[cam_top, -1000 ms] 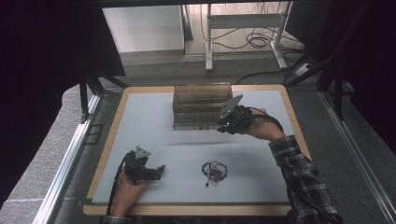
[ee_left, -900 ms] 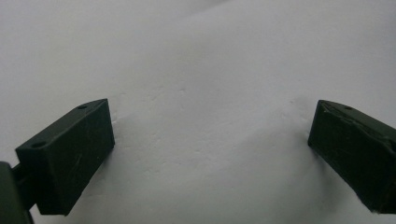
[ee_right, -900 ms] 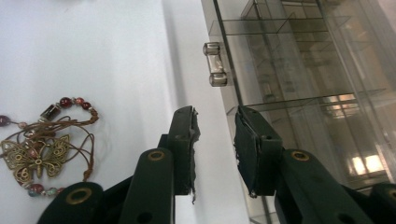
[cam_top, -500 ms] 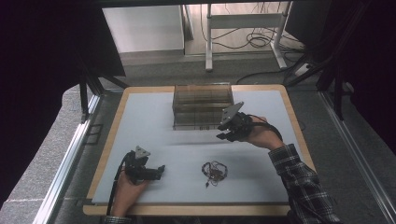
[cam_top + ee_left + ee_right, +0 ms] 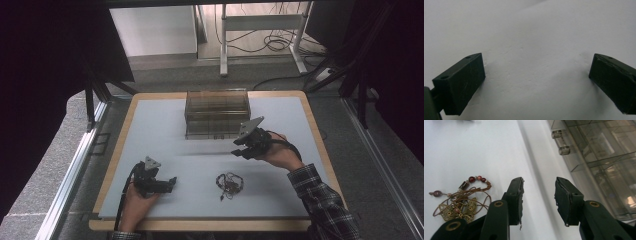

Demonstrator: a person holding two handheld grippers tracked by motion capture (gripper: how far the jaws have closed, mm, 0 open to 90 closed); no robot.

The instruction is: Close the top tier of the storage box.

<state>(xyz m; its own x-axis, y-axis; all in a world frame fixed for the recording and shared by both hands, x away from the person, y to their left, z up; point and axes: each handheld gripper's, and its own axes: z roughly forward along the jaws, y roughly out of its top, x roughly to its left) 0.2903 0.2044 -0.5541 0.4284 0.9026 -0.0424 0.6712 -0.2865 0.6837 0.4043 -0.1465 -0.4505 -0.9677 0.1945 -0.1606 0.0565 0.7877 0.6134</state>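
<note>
A tangled necklace [image 5: 229,183] with a brass butterfly pendant and red beads [image 5: 459,198] lies on the white table top [image 5: 200,165], near the front. My right gripper [image 5: 242,152] hovers just behind and right of it, in front of the clear plastic drawer box [image 5: 217,113]. Its jaws have just been opening and nothing is between them [image 5: 538,196]. My left gripper [image 5: 170,183] rests on the table at the front left, left of the necklace. Its jaws stand wide apart over bare table [image 5: 534,75].
The clear drawer box [image 5: 599,157] stands at the back middle of the table, with small knobs on its front. A wooden rim [image 5: 115,150] frames the table. Metal rails and dark frame legs run along both sides; cables lie on the floor behind.
My right gripper has moved down and toward the front, away from the drawer box and closer to the necklace. The left gripper has stayed in place.
</note>
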